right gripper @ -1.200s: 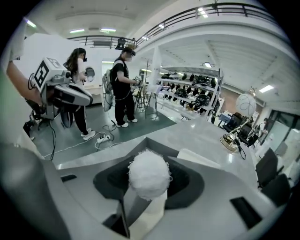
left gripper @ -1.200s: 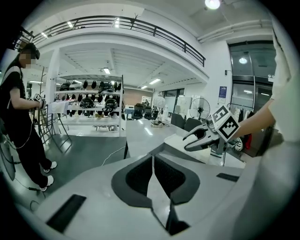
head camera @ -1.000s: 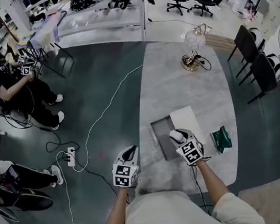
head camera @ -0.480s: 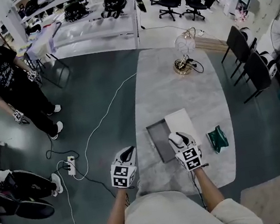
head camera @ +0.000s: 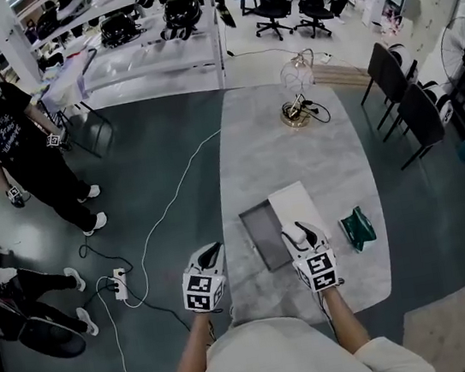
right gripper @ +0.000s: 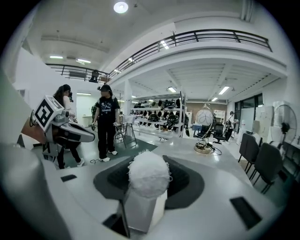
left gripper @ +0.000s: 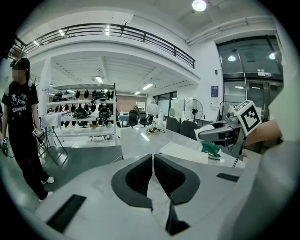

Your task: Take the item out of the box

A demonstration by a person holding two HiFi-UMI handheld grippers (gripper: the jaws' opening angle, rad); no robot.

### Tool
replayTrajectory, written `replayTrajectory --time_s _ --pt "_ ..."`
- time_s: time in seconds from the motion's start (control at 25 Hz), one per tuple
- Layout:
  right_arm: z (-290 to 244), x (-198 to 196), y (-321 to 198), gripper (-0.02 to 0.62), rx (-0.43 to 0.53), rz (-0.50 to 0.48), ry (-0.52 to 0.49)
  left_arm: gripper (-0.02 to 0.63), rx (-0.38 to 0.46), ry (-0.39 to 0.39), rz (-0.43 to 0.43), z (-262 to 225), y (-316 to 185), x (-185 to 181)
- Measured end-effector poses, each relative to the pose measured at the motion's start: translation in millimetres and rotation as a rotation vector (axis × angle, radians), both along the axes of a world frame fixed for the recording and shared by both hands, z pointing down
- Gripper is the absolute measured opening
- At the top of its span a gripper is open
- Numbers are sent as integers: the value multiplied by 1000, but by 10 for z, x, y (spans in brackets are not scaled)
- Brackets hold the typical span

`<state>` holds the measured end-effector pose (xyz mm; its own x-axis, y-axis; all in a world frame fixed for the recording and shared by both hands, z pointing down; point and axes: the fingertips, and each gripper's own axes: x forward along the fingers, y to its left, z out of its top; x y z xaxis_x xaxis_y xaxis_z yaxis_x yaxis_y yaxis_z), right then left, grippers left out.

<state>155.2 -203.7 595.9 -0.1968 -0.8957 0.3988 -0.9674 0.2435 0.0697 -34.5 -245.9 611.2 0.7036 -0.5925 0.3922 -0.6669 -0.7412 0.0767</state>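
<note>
On the grey table, the open grey box (head camera: 263, 235) lies flat with its white lid (head camera: 290, 205) beside it on the right. My right gripper (head camera: 301, 233) hovers over the lid's near end, shut on a white fluffy ball (right gripper: 149, 173) that fills the gap between its jaws. My left gripper (head camera: 212, 256) hangs off the table's left edge, shut with nothing in it (left gripper: 153, 174). The left gripper view shows the right gripper (left gripper: 219, 131) above the white lid (left gripper: 183, 152).
A crumpled green item (head camera: 358, 228) lies on the table right of the lid. A lamp with a cable (head camera: 296, 102) stands at the far end. Cables and a power strip (head camera: 118, 278) lie on the floor at left, near standing people (head camera: 14, 144). Chairs (head camera: 412, 111) line the right.
The right gripper has drawn a little back from the box toward me, still holding the white ball. The person at the far left has stood up. The left gripper has barely moved.
</note>
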Motion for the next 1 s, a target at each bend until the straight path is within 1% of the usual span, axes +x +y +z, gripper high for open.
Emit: replayTrajectory --time_s 0.64,1.0 --pt "-231 117 159 179 71 64 -11 26 23 21 24 -86 -79 179" --pt "-265 214 247 179 74 97 -3 26 25 29 53 -103 -96 316"
